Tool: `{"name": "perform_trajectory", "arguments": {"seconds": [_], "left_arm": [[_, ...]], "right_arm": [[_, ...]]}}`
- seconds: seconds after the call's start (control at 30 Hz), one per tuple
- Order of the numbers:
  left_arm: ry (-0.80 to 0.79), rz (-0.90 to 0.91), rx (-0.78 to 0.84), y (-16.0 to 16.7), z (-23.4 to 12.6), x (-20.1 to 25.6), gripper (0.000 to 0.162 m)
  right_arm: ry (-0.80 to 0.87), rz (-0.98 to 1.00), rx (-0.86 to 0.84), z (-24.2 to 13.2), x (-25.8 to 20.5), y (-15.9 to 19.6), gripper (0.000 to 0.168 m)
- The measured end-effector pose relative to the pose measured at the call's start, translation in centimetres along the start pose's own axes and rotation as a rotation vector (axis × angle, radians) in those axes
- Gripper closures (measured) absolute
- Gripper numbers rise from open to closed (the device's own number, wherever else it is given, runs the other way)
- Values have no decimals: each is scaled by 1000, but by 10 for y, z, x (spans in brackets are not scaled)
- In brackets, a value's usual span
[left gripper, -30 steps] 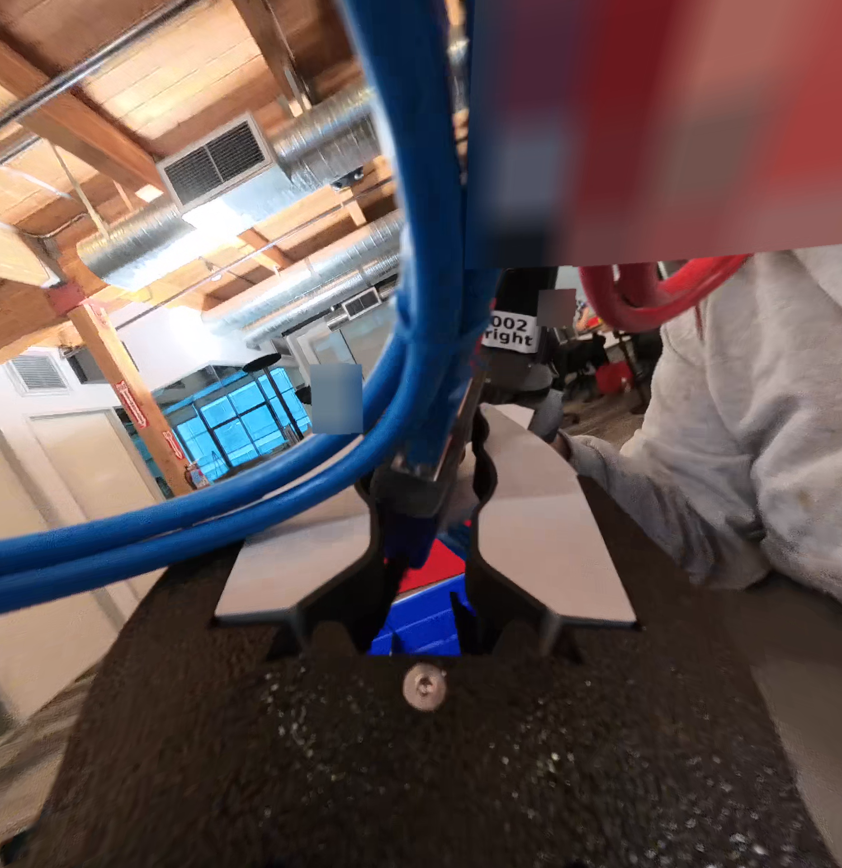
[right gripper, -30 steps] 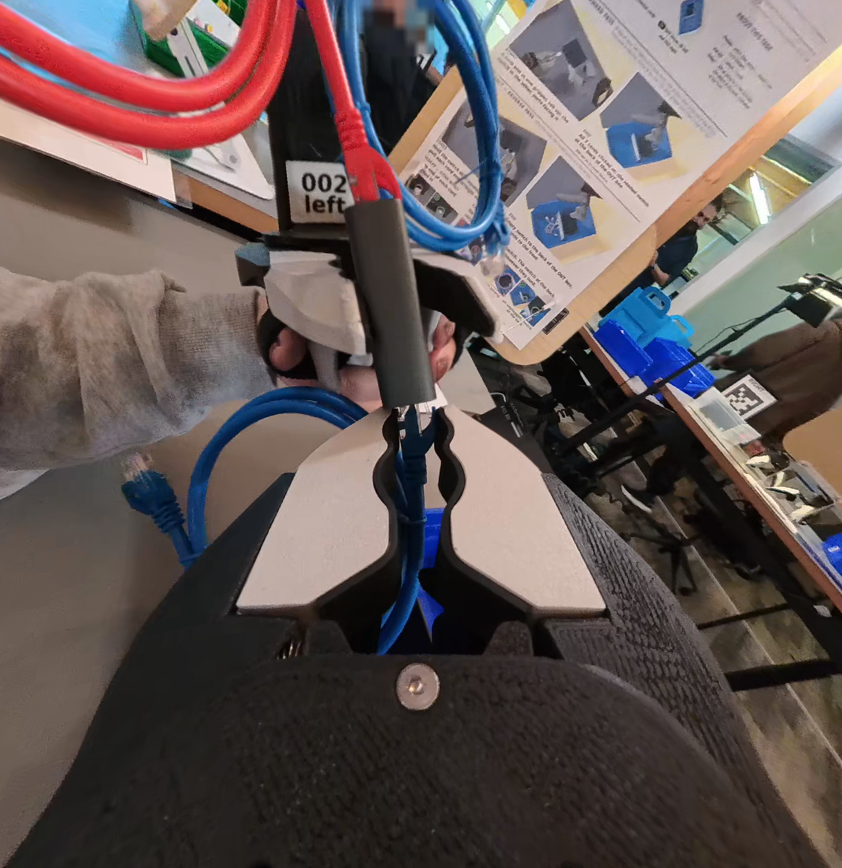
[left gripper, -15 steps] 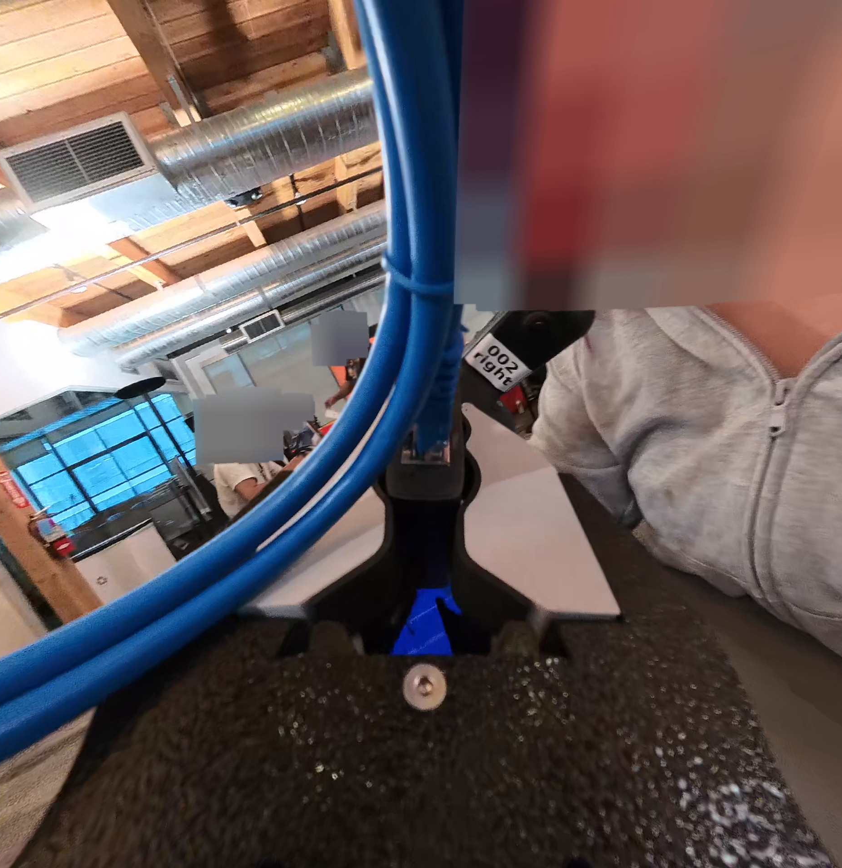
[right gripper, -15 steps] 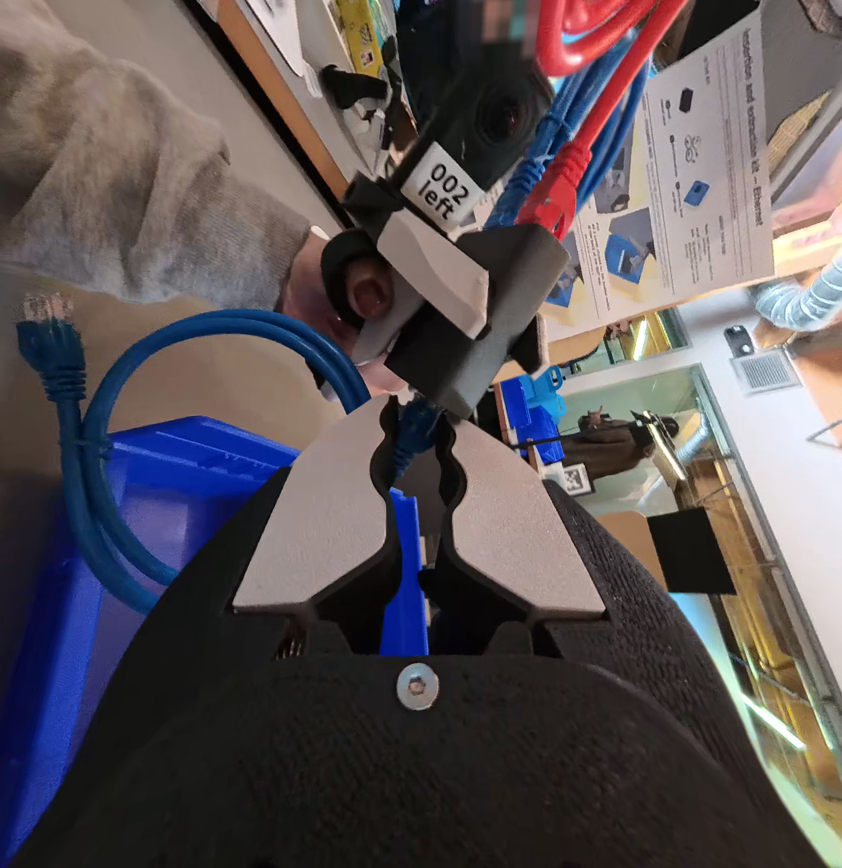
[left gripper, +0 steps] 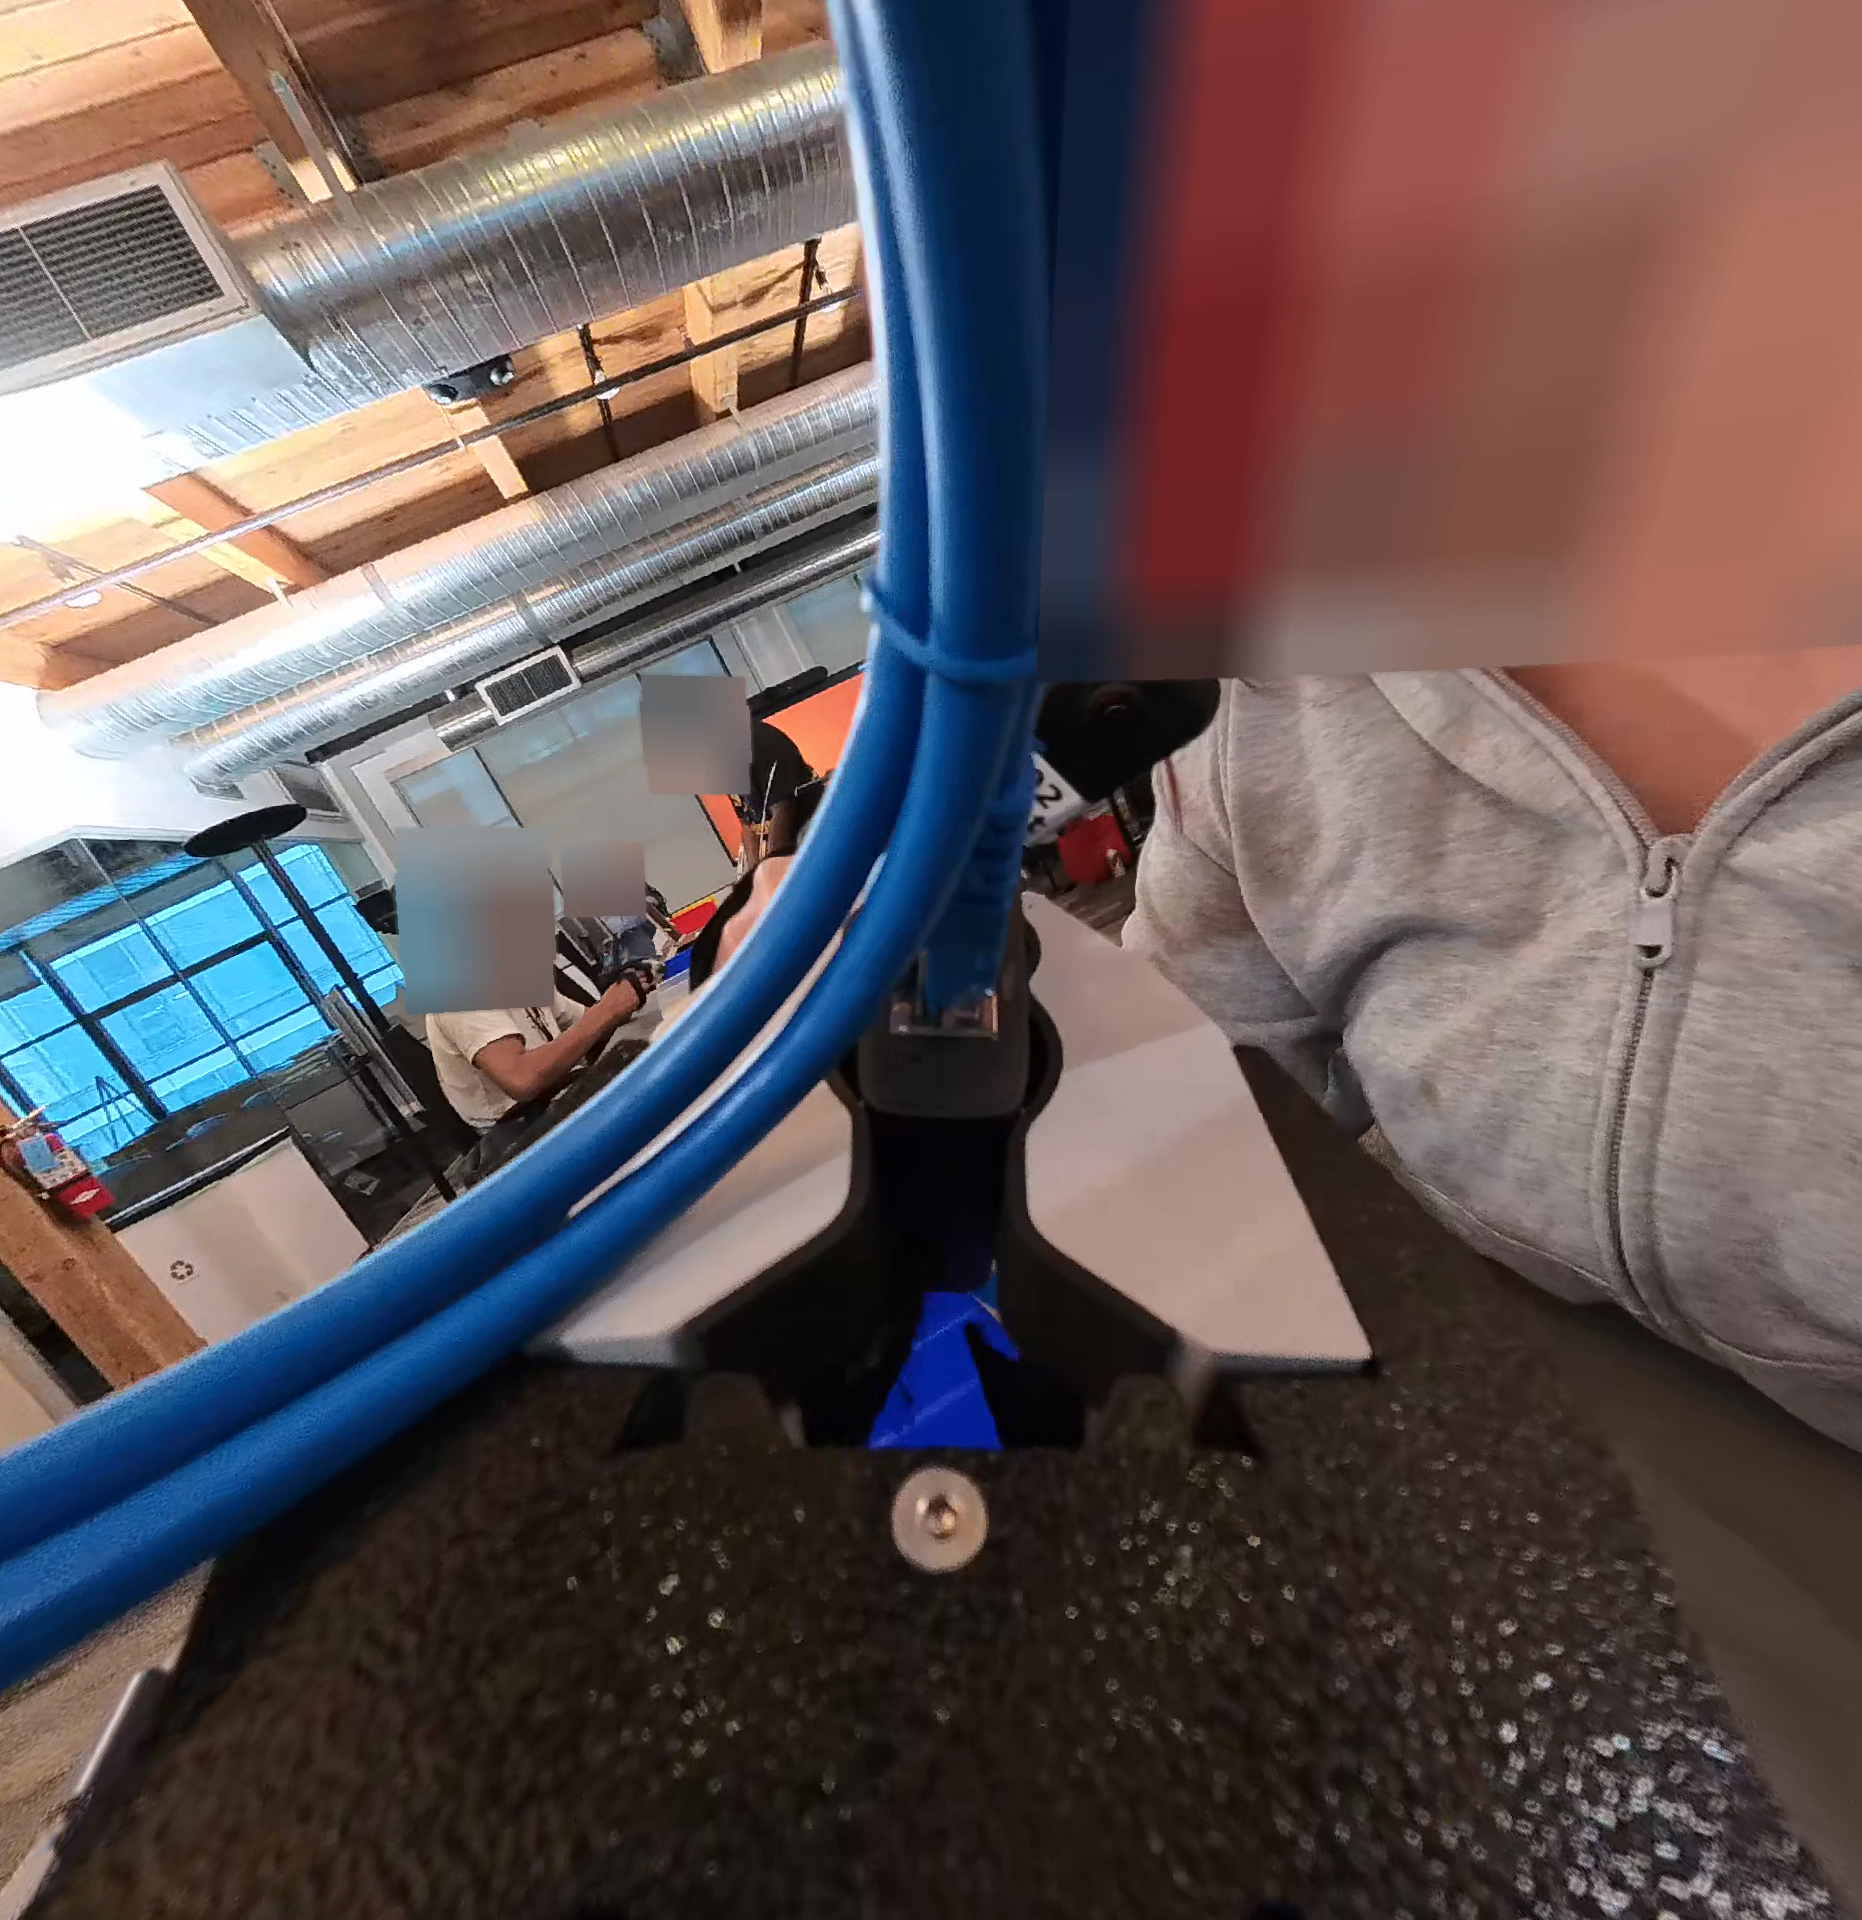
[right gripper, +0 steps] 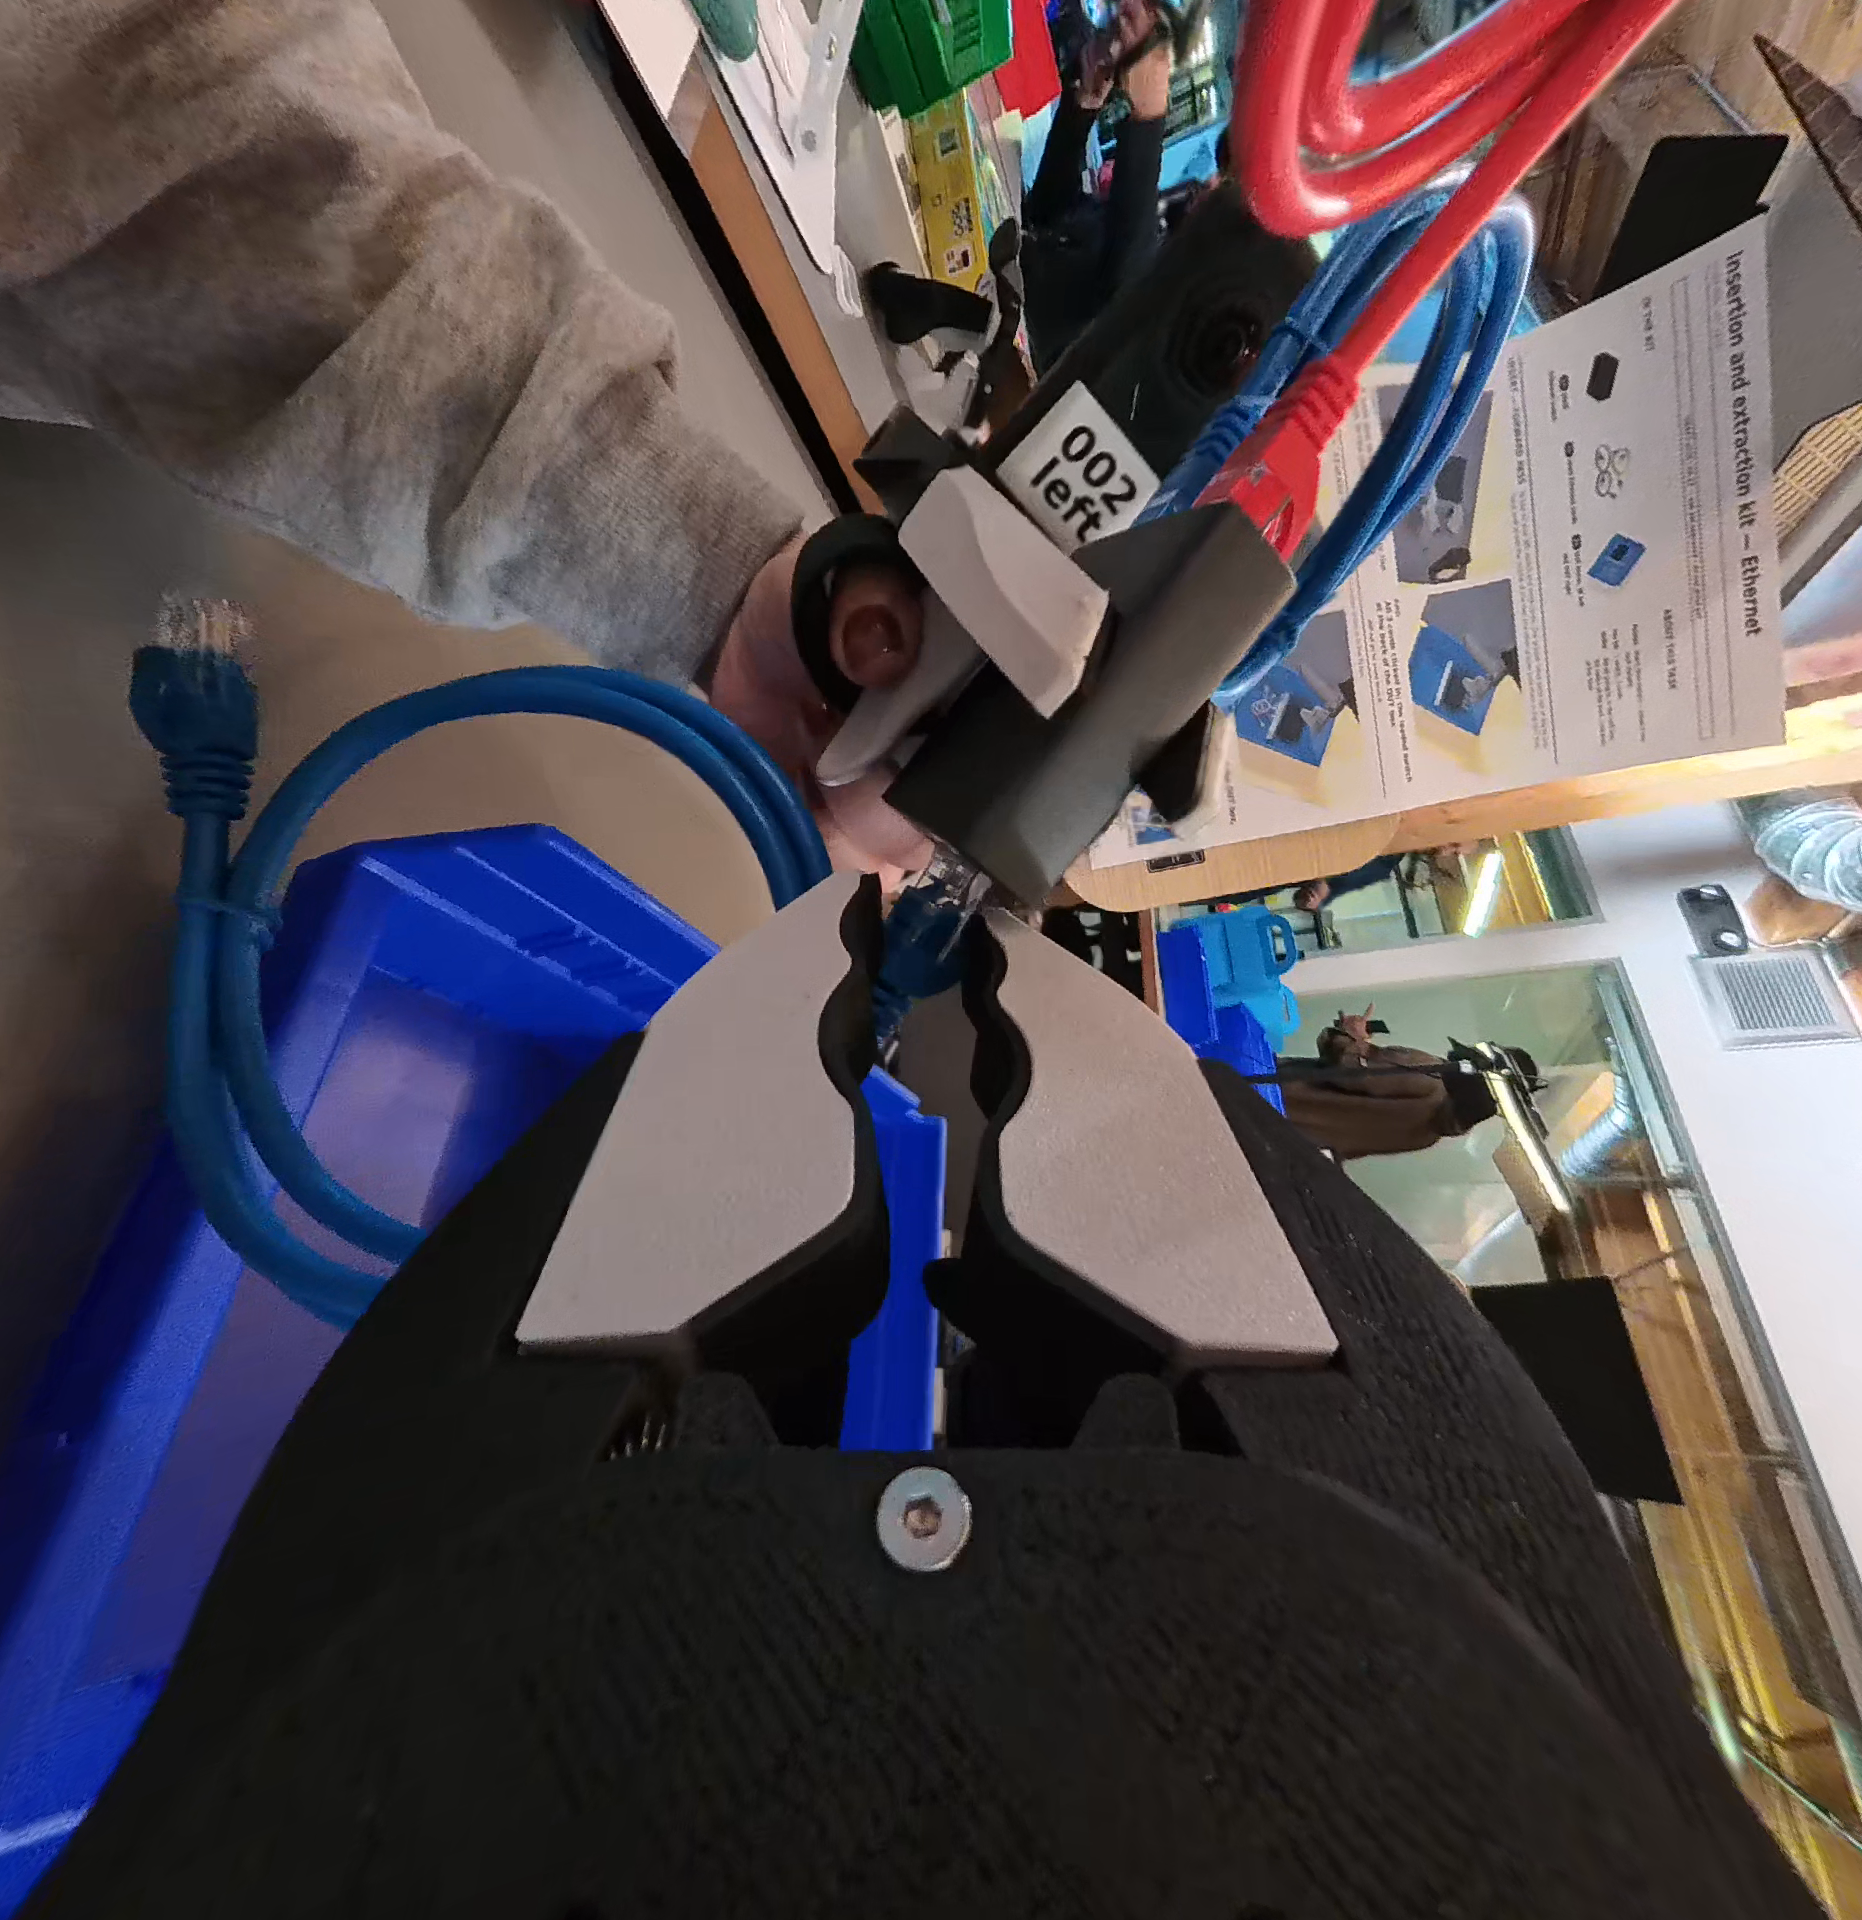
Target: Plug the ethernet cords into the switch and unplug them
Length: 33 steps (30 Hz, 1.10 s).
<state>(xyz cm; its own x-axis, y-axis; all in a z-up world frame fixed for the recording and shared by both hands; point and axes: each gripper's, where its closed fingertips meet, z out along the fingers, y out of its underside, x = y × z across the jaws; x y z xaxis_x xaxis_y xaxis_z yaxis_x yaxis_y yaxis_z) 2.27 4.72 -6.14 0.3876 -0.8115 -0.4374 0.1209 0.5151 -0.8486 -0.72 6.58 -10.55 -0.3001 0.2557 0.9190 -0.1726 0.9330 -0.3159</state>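
The left gripper (left gripper: 948, 1039) stays clamped on the grey block (left gripper: 942, 1081). The right gripper (right gripper: 922, 935), narrow, pinches the blue plug (right gripper: 922, 925), whose tip is now in the block's mouth. Both have swung over the blue bin (right gripper: 439, 935). The red cable (right gripper: 1280, 468) hangs from the block's far end.

Silver ceiling ducts (left gripper: 553, 218), wooden beams (left gripper: 470, 457), blue bin (right gripper: 407, 1039), instruction sheet (right gripper: 1592, 540), red cable (right gripper: 1426, 156)

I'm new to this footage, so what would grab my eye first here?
The left tool is shut on a dark block with a blue cable plug at its mouth. The right tool pinches that blue cable just behind the plug, above a blue bin. Red cables loop overhead.
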Motion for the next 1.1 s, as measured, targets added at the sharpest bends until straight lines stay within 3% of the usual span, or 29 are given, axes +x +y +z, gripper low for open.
{"name": "perform_trajectory", "arguments": {"seconds": [0.13,0.2,0.27,0.47,0.57,0.67,0.83,0.93,1.1], "left_arm": [[-51,52,-9,-4,1,-5,139],[-142,90,153,-44,-28,-13,139],[-244,134,186,-63,-58,-20,139],[-291,133,67,-48,-58,-28,140],[-299,136,-11,-37,-52,-30,139],[-285,130,-11,-37,-47,-29,140],[-256,108,-54,-27,-45,-28,140],[-245,96,-55,-22,-42,-28,140],[-224,84,-68,-14,-36,-27,140]], "right_arm": [[9,96,0,-2,6,8,154],[93,99,-124,-15,21,36,155],[118,157,-114,-33,31,45,155],[214,151,-184,-58,47,53,155],[360,165,-307,-108,66,78,156],[445,228,-473,-181,72,112,156],[467,343,-753,-288,57,157,156],[467,389,-887,-327,43,180,155],[444,403,-1031,-350,21,213,156]]}}
